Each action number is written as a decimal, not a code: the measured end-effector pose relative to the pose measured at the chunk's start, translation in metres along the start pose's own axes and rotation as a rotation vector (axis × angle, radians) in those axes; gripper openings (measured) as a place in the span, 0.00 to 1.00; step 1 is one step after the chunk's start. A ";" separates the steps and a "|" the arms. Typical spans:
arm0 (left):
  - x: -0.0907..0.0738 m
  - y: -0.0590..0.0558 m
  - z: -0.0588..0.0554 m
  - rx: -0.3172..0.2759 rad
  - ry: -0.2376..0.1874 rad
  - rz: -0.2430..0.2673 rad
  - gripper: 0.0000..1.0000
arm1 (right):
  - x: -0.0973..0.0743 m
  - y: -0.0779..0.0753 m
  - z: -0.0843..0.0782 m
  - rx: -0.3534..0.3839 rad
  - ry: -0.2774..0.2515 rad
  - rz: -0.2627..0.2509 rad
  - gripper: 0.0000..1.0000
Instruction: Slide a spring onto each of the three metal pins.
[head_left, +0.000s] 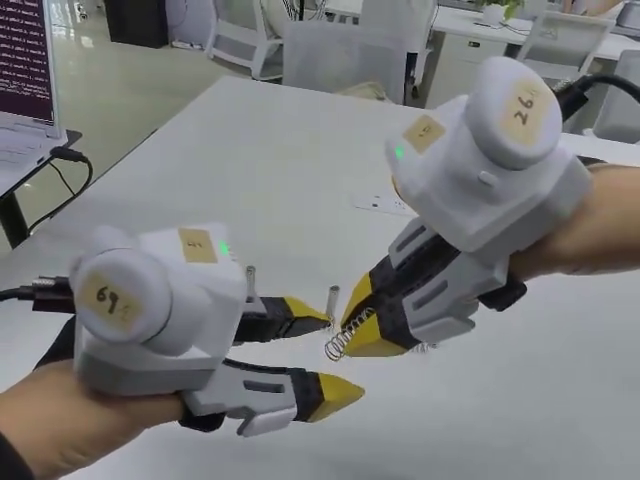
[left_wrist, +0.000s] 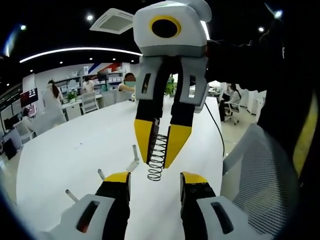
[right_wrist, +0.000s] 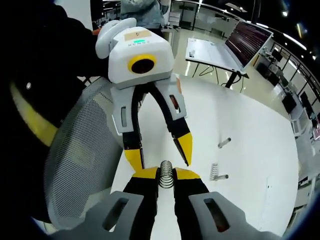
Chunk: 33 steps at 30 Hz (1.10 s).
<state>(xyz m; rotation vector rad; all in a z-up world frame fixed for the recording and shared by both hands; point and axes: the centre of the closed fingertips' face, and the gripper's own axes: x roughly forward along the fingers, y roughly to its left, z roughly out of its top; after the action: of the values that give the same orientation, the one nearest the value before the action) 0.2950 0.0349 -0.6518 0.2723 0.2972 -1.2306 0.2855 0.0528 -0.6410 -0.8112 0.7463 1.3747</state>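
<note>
My right claw (right_wrist: 166, 176) is pinched shut on a spring (right_wrist: 166, 174). It grips across the coils, and a stretch of the spring juts free past the yellow tips. That is my first worry. With one end unsupported, the spring can pivot in the grip or squirt out sideways if I squeeze harder or bump it. On this smooth white worktop (head_left: 250, 150) I judge it would bounce or roll away.

My left claw (head_left: 342, 355) stands open and holds nothing. It faces the right claw, with its tips just beside the spring's free end. If I close it there carelessly, the two claws could tug against each other and stretch or kink the coils, or the yellow tips could knock together and jar the spring loose.

Further out, the nearest bare pin (head_left: 333, 300) stands upright just beside the free end. The spring hangs tilted, not in line with it. Brought down at that slant, the end coil would likely catch on the pin's top and buckle instead of sliding on. The second bare pin (head_left: 250, 280) stands close behind my left claw, where a jaw or the body could clip it. I cannot tell whether the pins are fixed to the worktop, so a knock might topple one.

In the left gripper view the third pin (left_wrist: 135, 151) seems to carry a seated spring (left_wrist: 132, 165) around its base, so two pins look left to do. My right claw's bulk may also block my sight of the pin top as I lower.
</note>
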 end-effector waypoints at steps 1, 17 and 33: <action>-0.001 0.001 0.000 -0.006 0.000 0.003 0.39 | 0.000 0.000 0.000 -0.001 0.001 0.000 0.08; -0.014 0.013 -0.005 -0.060 0.005 0.066 0.75 | -0.001 -0.004 0.005 -0.016 0.003 -0.005 0.08; -0.050 0.038 -0.020 -0.073 -0.014 0.172 0.81 | 0.003 -0.016 0.017 -0.034 0.013 0.004 0.08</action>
<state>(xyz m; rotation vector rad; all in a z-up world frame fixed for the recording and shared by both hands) 0.3140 0.0978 -0.6506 0.2212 0.2996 -1.0498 0.3018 0.0681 -0.6337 -0.8463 0.7367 1.3901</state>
